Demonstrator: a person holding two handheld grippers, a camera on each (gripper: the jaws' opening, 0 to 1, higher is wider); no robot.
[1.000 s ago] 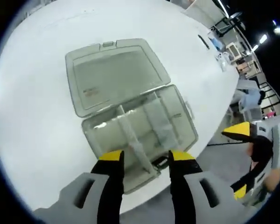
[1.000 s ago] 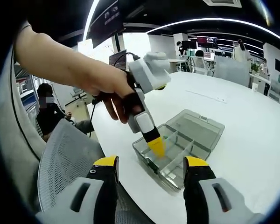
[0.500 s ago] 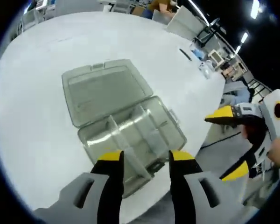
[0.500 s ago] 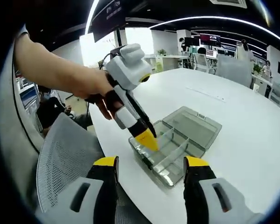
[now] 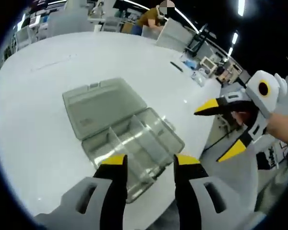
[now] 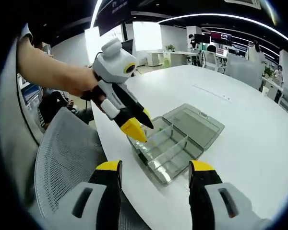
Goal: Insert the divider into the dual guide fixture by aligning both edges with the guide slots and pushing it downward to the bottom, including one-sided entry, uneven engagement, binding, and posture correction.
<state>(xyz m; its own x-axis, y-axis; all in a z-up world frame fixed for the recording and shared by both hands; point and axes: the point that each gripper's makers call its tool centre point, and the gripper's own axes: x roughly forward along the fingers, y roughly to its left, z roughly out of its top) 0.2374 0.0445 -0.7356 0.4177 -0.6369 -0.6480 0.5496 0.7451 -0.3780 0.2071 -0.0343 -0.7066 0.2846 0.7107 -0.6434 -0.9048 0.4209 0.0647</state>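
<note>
- Clear plastic compartment box [image 5: 134,143] resting open on the white tabletop [image 5: 48,62], close to its near edge; seen also in the right gripper view [image 6: 170,146].
- Hinged lid [image 5: 102,105] folded flat back on the tabletop behind the tray, still joined along one long side; same lid lying on the far side in the right gripper view [image 6: 194,123].
- Tray split by clear dividers [image 5: 116,139] standing upright in its slots; exact seating too faint to judge through the transparent plastic.
- Left gripper [image 5: 146,163] held above the front of the tray, yellow-tipped jaws spread apart with nothing between them, box visible through the gap.
- Same left gripper [image 6: 138,123] in the right gripper view, gripped by a hand [image 6: 89,88], tips angled down just over the near-left corner of the tray, apart from the plastic as far as can be told.
- Right gripper [image 6: 151,167] held back from the tabletop edge, jaws wide apart and empty.
- Same right gripper [image 5: 223,129] entering the left gripper view from the right, off the tabletop edge, yellow tips well separated, nothing held.
- Grey mesh chair [image 6: 69,177] just beside the tabletop edge.
</note>
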